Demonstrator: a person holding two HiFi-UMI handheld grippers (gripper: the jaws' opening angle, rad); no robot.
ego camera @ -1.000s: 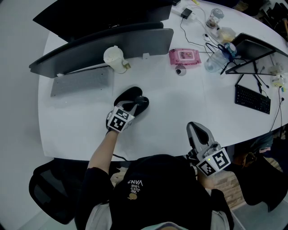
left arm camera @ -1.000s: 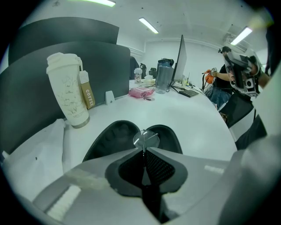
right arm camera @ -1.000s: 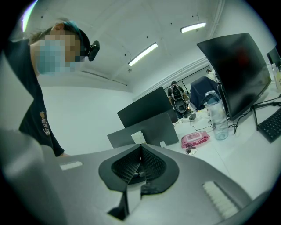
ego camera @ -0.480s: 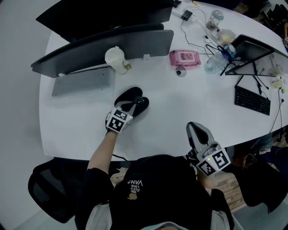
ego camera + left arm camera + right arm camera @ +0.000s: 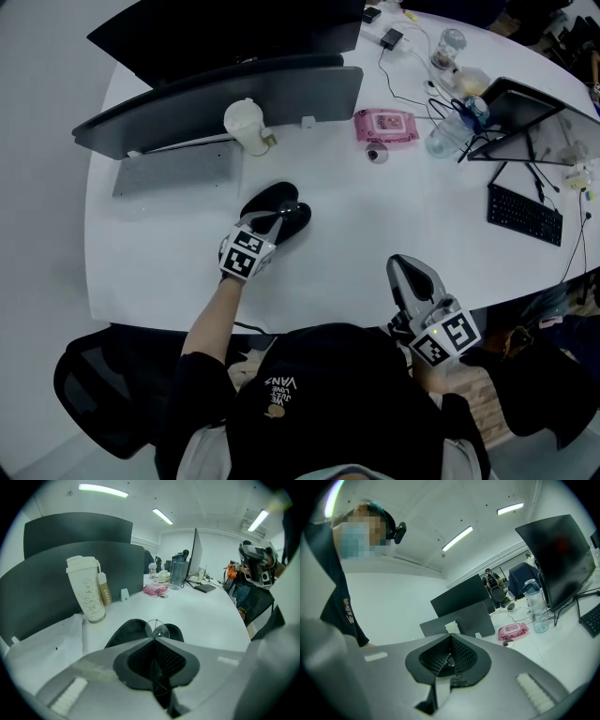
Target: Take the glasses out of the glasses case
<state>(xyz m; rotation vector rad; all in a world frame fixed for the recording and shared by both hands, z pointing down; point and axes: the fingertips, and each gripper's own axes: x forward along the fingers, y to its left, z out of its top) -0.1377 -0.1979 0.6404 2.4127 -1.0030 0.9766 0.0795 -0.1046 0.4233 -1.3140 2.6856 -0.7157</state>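
A black glasses case [image 5: 269,200] lies open on the white table [image 5: 375,216], left of the middle. My left gripper [image 5: 278,221] is over it, jaws closed on thin wire-framed glasses. In the left gripper view a round lens of the glasses [image 5: 159,631] pokes up past the gripper [image 5: 153,640], with the case's two black halves [image 5: 125,631] just behind. My right gripper [image 5: 406,269] rests at the table's front edge, far from the case. In the right gripper view its jaws [image 5: 450,638] meet with nothing between them.
Behind the case stand a white lidded cup [image 5: 243,124] and a grey partition [image 5: 234,94]. A pink wipes pack [image 5: 384,123], a clear bottle [image 5: 450,125], a tilted screen on a stand [image 5: 525,103] and a small black keyboard [image 5: 524,214] sit to the right.
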